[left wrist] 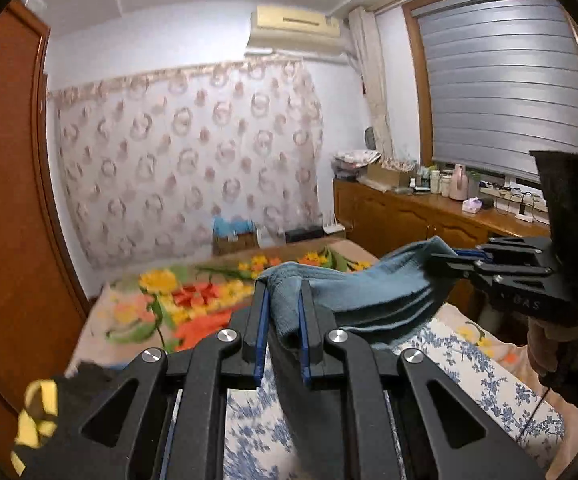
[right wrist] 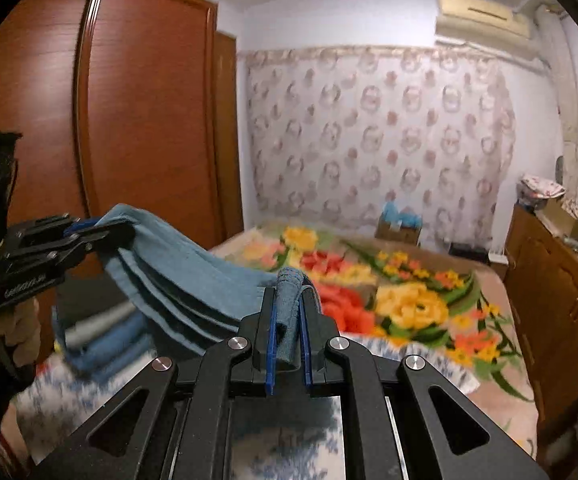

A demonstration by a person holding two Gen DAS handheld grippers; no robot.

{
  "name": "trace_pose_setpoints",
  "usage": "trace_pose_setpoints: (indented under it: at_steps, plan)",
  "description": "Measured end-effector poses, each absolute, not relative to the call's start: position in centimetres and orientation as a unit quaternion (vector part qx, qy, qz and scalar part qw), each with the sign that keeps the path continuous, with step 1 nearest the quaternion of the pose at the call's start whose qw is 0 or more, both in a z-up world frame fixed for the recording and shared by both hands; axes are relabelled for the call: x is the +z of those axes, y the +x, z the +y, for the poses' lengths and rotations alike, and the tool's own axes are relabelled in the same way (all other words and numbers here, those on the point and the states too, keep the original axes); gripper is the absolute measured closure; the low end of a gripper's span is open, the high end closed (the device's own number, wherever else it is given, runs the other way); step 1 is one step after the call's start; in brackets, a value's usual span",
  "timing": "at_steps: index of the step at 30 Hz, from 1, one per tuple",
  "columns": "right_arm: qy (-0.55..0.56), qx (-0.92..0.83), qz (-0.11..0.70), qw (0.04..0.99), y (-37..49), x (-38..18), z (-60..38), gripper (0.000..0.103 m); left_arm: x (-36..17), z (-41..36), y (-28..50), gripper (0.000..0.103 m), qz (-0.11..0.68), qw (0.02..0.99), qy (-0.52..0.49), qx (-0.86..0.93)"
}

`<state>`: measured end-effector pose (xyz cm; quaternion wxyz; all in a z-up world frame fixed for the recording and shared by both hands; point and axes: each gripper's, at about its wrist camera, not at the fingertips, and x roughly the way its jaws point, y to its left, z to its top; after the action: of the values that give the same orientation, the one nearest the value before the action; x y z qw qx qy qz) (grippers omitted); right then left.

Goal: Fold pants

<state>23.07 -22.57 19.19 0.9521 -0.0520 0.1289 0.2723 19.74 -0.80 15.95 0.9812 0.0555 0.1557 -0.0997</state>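
clearly well along: held up over the bed point(left wrist: 137, 320), above its flowered blanket point(right wrist: 409, 304) and blue-patterned sheet point(left wrist: 469, 364). pants point(left wrist: 353, 292) already doubled into several stacked layers, slung in the air between two claws, sagging slightly in the middle. long axis running side to side, from one claw across to the other, folded edges facing down toward the bed. probably only the lay-down left, maybe one last fold, then a place by the stack of folded clothes point(right wrist: 101, 340) low at the left of the right wrist view. left claw point(left wrist: 283, 320) pressed onto one bunched end of the cloth. right claw point(right wrist: 289, 320) pinching the other end, a thick roll of fabric between its pads.
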Motion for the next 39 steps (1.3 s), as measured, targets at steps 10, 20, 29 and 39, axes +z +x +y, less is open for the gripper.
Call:
trace_pose_setpoints:
  at_steps: [10, 20, 29, 39]
  plan:
    - [-0.080, 0.290, 0.193, 0.934, 18.9, 12.5, -21.0, 0.093, 7.9, 0.6, 13.1, 0.089, 0.232, 0.964, 0.065, -0.109]
    - [-0.077, 0.302, 0.301, 0.901, 17.5, 4.3, -19.3, 0.093, 0.0, -0.1, 8.1, 0.089, 0.318, 0.940, 0.035, -0.117]
    - [-0.069, 0.304, 0.322, 0.894, 16.3, 2.9, -19.9, 0.093, -2.3, 0.3, 6.2, 0.089, 0.340, 0.933, 0.018, -0.115]
    - [-0.052, 0.309, 0.332, 0.890, 13.6, 0.6, -20.0, 0.093, -3.8, 0.8, 3.9, 0.089, 0.347, 0.931, 0.000, -0.116]
